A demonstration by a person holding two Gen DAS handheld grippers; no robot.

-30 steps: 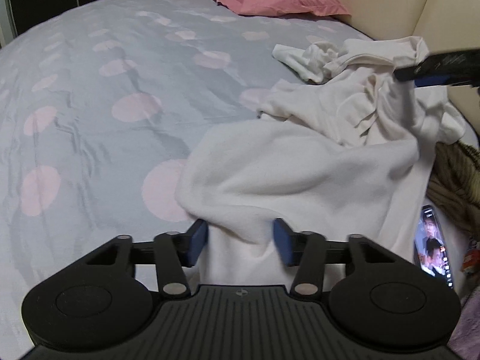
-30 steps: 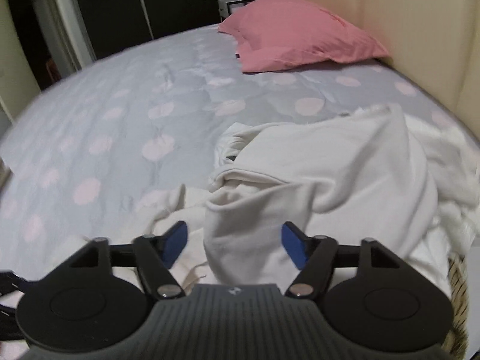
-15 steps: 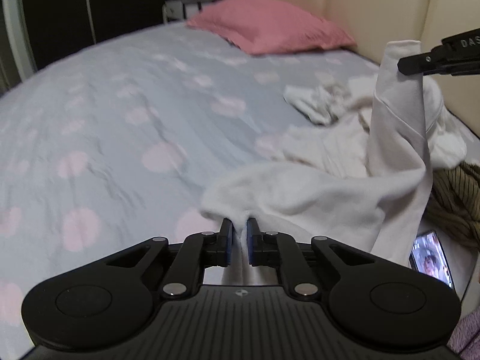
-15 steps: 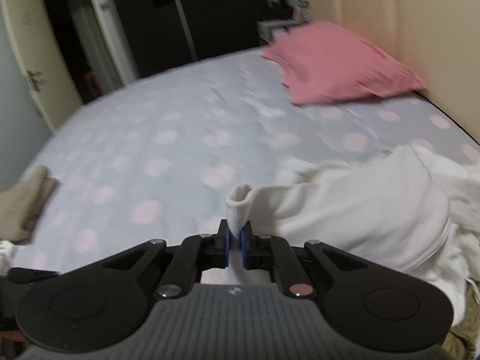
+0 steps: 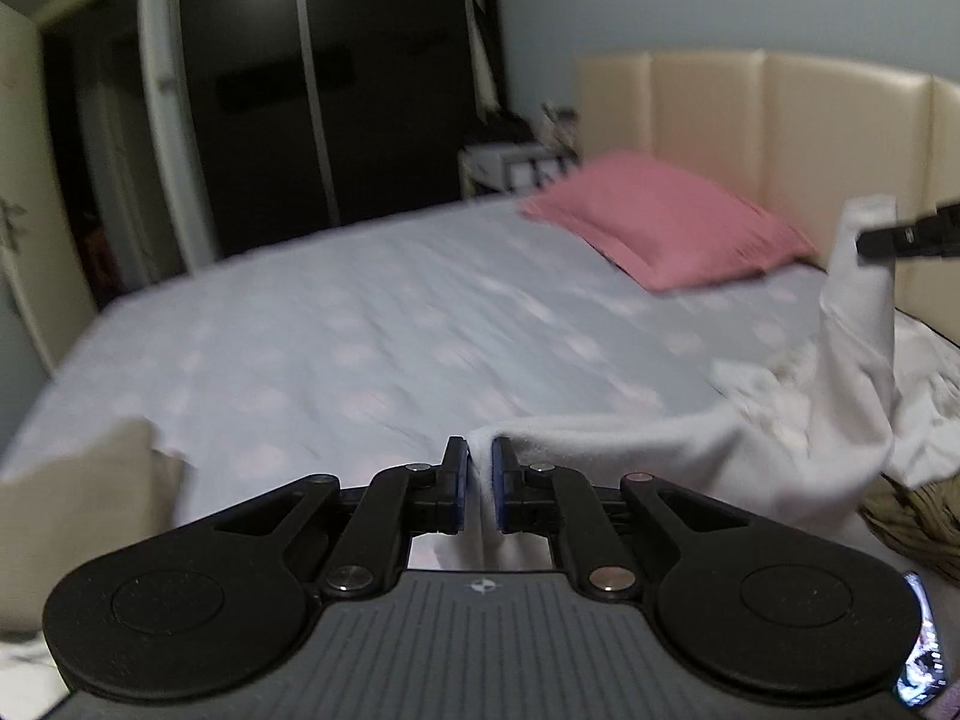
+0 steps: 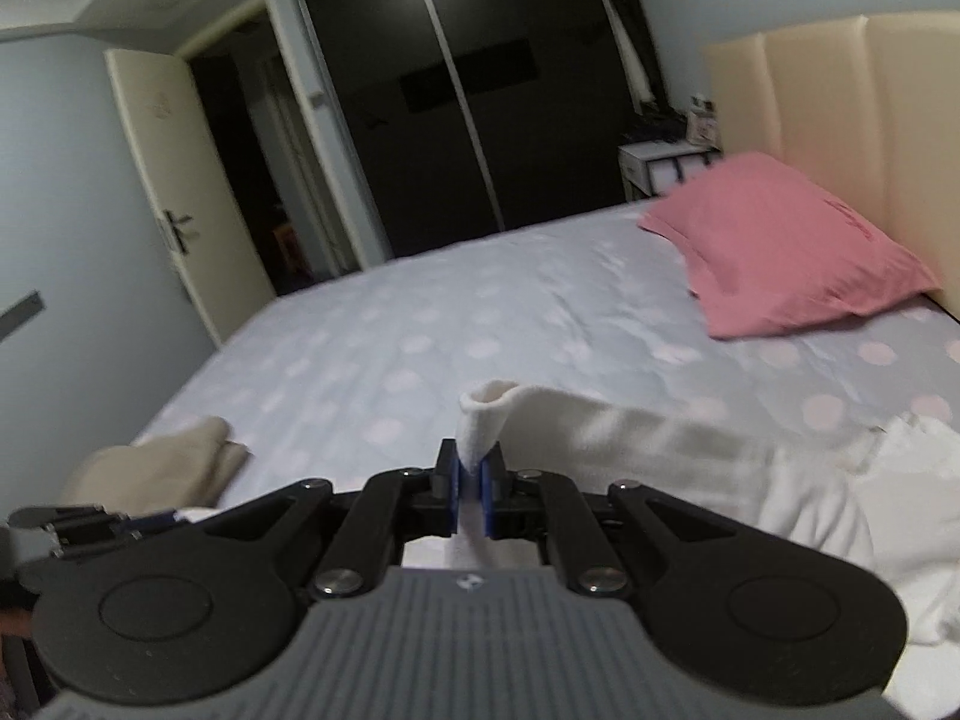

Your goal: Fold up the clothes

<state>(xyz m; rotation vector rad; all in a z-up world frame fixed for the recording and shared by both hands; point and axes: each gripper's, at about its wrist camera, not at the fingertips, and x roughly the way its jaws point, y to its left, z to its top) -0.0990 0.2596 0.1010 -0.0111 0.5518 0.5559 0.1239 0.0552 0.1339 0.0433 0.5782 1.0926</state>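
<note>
Holding the white garment (image 5: 690,438) at two separate points, I have both tools clamped on cloth so the piece can be raised clear of the bed (image 5: 372,324) and opened out for folding. The left tool (image 5: 479,480) has its jaws nearly together, with a thin edge of the white fabric pinched between the blue pads (image 5: 459,483); its jaws have just been closing onto that edge. The right tool (image 6: 474,489) is likewise narrow and gripping, a rolled lip of the same fabric standing up above its pads (image 6: 489,492); its jaws have also just been closing on the cloth.

In the left wrist view, the garment runs from the left tool across to the right tool at the far right, where it hangs in a tall drape. I judge that this two-point hold spreads the weight and lets gravity pull wrinkles out.

The lower part of the garment looks to rest on the heap of other white laundry (image 5: 924,396) near the headboard (image 5: 780,132), so I judge the lift is incomplete. A beige garment (image 6: 162,462) lies near the bed's edge, apart from the work. The pink pillow (image 6: 780,246) sits well clear.

Risk, as I judge it: thin pinches may slip under the cloth's weight.
</note>
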